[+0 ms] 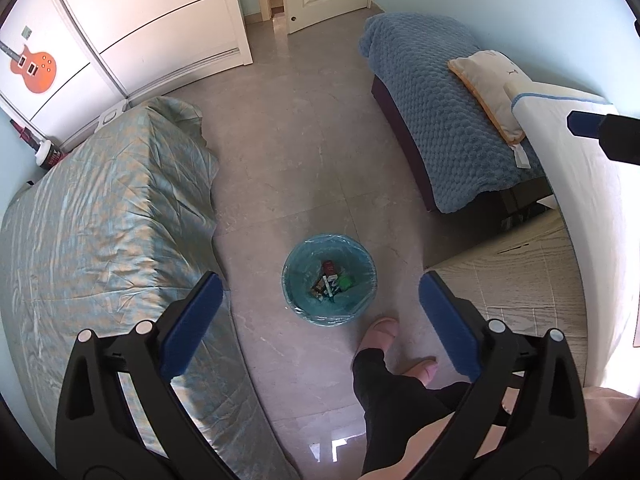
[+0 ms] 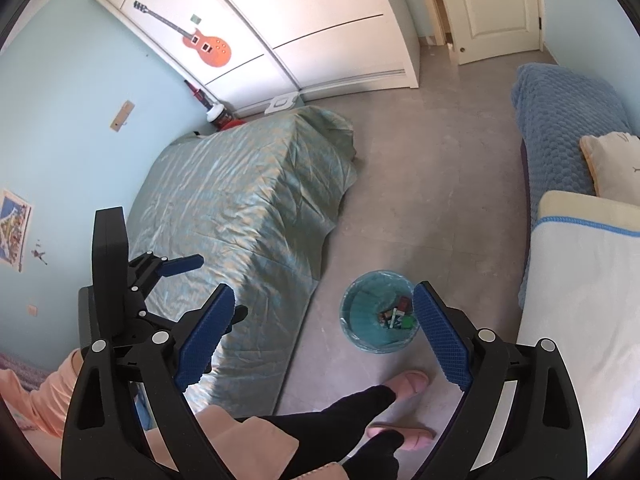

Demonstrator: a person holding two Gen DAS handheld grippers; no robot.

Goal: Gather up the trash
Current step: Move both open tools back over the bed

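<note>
Standing over the waste bin (image 1: pixel 329 279), which sits on the bare grey floor (image 1: pixel 304 152) between the bed (image 1: pixel 100 220) with the green-gold cover and the blue-blanketed couch (image 1: pixel 440 120). The bin has a blue liner; several small pieces of trash (image 1: pixel 331 282) lie at its bottom, toward the side nearest the person's slippers (image 1: pixel 382 334).

Left gripper (image 1: pixel 320 312): released, jaws wide apart, nothing between the pads, pointing down at the bin. Right gripper (image 2: pixel 324 336): likewise released and empty, with the bin just inside its right finger in the right wrist view.

No loose trash shows on the floor or bed cover in either view. Judgement: drop-off looks complete; either more litter lies out of frame or the liner is to be gathered next.

Risks from here:
- The thin liner could slip or tear if only one layer is pinched.
- The light bin could tip if a finger catches its rim or a foot nudges it.
- The two grippers are close together and could collide.
</note>
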